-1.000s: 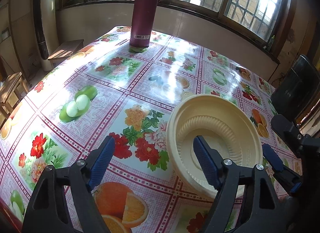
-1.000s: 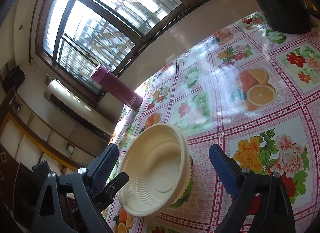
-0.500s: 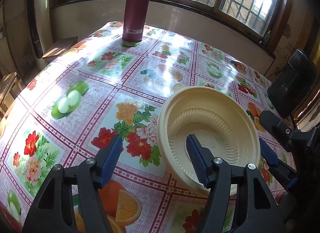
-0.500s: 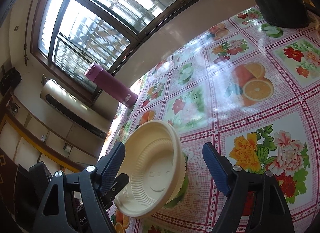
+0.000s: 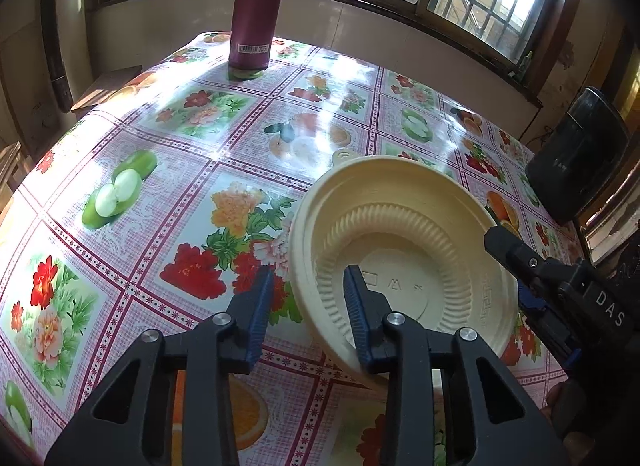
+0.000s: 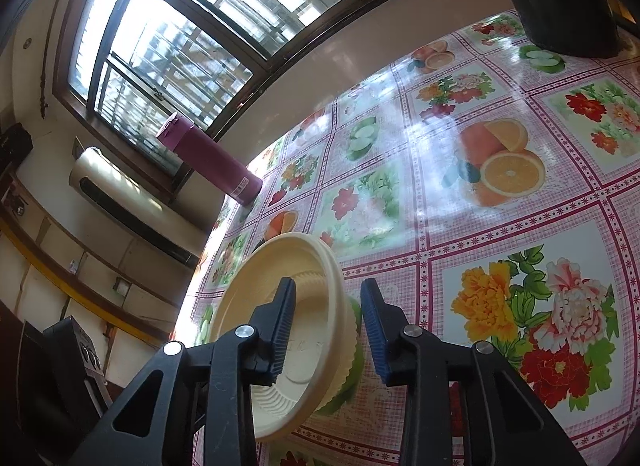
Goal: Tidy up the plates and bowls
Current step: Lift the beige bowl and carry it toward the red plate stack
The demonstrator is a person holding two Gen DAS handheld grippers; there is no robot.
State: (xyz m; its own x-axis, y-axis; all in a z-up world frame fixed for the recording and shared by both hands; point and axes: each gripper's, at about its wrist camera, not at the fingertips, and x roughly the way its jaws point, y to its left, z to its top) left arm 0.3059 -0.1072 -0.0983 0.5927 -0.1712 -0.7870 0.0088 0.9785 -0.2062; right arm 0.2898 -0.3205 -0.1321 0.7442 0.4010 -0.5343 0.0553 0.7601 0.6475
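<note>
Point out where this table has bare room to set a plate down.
Free: the wide tablecloth stretch between the purple flask and the cream bowl, plus the whole left side. Crowded: the near right around the bowl, toward the black object.

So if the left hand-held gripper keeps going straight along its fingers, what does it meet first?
Probably the cream bowl: its near rim sits between the left hand-held gripper fingers, whose jaws have just been closing. Past it lies the tablecloth.

At the right edge of the left wrist view, the black body of the right tongs (image 5: 532, 302) carries white letters "DAS". The purple flask (image 5: 258, 5), top centre, bears a white barcode label, too small to read.
</note>
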